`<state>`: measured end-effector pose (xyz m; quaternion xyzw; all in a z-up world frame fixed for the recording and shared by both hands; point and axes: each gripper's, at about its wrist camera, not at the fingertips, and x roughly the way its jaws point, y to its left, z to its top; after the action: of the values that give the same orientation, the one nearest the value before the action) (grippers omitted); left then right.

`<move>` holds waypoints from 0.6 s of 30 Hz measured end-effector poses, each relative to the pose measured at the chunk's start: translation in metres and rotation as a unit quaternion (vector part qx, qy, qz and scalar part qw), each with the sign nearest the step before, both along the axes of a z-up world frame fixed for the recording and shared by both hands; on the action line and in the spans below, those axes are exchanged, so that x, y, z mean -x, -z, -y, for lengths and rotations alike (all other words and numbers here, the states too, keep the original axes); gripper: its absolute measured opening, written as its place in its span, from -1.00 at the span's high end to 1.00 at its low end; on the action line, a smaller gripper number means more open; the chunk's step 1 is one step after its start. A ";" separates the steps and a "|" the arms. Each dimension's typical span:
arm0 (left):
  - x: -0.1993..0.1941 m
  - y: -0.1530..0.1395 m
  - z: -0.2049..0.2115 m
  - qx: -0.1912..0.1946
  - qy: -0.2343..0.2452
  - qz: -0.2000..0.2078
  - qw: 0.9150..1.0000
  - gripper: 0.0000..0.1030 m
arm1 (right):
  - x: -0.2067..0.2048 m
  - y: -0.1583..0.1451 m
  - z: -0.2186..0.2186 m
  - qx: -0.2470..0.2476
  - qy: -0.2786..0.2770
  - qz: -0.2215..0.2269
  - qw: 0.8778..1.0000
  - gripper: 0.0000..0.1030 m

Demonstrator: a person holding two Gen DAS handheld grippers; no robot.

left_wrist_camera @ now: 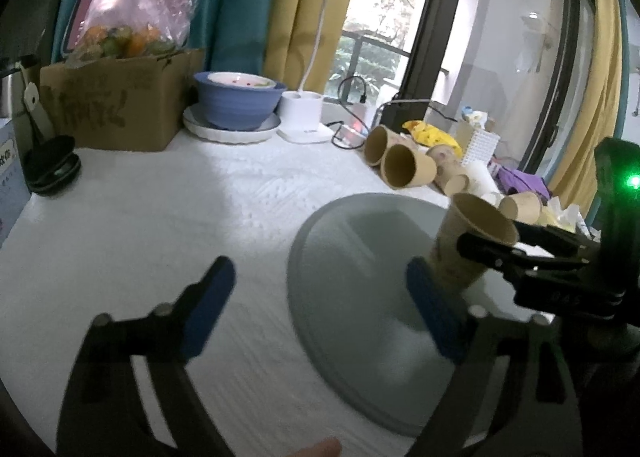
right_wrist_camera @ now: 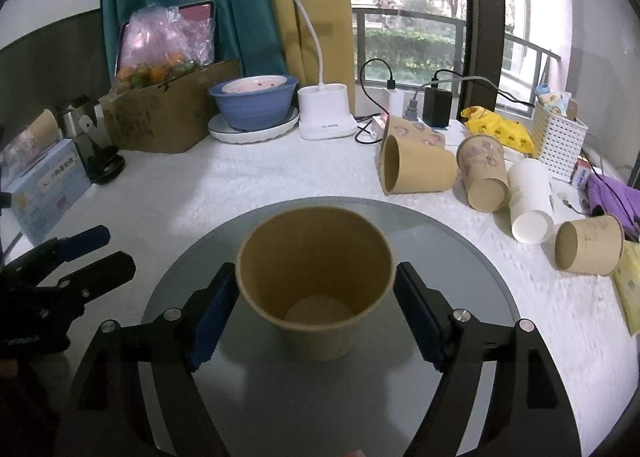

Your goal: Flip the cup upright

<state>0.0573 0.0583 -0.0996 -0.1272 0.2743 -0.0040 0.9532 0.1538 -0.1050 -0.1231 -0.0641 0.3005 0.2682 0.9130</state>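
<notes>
A white textured worktop [right_wrist_camera: 280, 177] carries a round grey disc [right_wrist_camera: 460, 257] near the front. A cardboard box [right_wrist_camera: 160, 121], white lamp base [right_wrist_camera: 324, 117] and 5 tipped paper cups [right_wrist_camera: 416, 173] lie behind.

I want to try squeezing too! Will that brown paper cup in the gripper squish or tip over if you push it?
Probably squishy: the paper cup looks thin-walled, so the right gripper could dent it by pinching hard. It looks empty, so likely very light. It is narrower at the bottom, so a nudge near the rim might tip it on the smooth gray plate.
</notes>
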 end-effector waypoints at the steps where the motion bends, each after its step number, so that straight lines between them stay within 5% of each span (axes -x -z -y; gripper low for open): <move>1: 0.002 -0.002 0.002 -0.002 0.001 0.002 1.000 -0.77 | 0.003 -0.001 0.002 0.001 0.001 -0.001 1.000 -0.58; 18: 0.047 -0.073 0.045 -0.022 0.031 0.068 0.997 -0.77 | 0.065 -0.046 0.056 -0.036 0.045 0.049 0.997 -0.58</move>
<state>0.0107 0.0134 -0.0265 -0.0972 0.2127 -0.0367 0.9716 0.0888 -0.1611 -0.0772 -0.0308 0.2479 0.2338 0.9396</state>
